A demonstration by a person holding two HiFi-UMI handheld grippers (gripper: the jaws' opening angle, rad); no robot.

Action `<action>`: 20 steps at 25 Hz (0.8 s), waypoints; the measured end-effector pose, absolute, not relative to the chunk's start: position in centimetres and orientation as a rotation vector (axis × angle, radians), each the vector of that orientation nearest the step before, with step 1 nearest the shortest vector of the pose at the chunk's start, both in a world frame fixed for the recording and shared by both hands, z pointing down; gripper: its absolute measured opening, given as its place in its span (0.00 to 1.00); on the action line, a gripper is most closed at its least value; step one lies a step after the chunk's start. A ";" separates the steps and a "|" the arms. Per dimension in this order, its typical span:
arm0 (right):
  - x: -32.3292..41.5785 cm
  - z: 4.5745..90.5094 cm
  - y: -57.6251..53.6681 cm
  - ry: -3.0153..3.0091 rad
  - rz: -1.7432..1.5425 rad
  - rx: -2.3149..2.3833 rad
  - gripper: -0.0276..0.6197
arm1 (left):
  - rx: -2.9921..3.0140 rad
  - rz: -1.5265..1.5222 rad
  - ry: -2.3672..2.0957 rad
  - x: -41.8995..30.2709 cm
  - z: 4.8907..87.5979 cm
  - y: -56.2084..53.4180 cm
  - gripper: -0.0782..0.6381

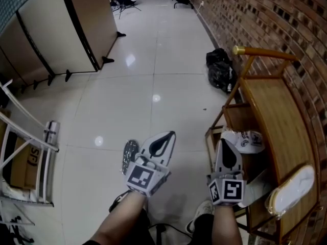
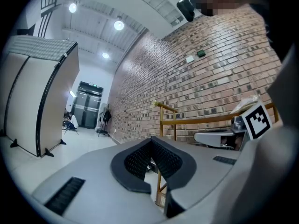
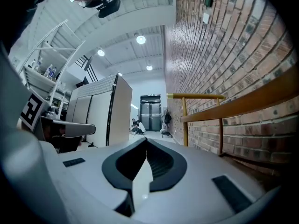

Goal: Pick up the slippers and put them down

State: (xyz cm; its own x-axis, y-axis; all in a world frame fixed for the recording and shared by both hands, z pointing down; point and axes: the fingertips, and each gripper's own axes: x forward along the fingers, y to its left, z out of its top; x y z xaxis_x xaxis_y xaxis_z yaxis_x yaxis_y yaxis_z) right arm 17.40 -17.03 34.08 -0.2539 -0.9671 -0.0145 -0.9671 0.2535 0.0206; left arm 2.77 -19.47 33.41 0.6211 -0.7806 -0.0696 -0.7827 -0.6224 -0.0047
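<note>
bright ceiling lights (image 2: 118,25), glare on glossy floor (image 1: 173,86), fisheye-warped dark edges

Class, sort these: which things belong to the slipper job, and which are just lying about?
Job: white slipper on top of the wooden rack; white printed slipper on its lower shelf.
Lying about: crumpled black bag by the brick wall; beige folding screen.

2 grippers: left gripper (image 1: 171,135), right gripper (image 1: 223,143). 2 white slippers: top-shelf slipper (image 1: 295,187), lower-shelf slipper (image 1: 249,141). 1 wooden rack (image 1: 276,114). 1 blk bag (image 1: 220,68). 1 cardboard box (image 1: 23,162).
</note>
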 end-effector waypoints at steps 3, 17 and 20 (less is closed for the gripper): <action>17.8 35.2 -17.2 -2.467 -0.018 1.914 0.06 | -2.819 0.026 1.337 3.3 35.8 -19.7 0.11; 20.7 35.1 -16.6 -2.433 0.003 2.001 0.06 | -2.896 0.048 1.193 7.4 36.5 -19.2 0.11; 20.8 35.2 -16.1 -2.410 -0.041 1.971 0.06 | -2.937 0.089 1.171 8.2 36.3 -19.6 0.11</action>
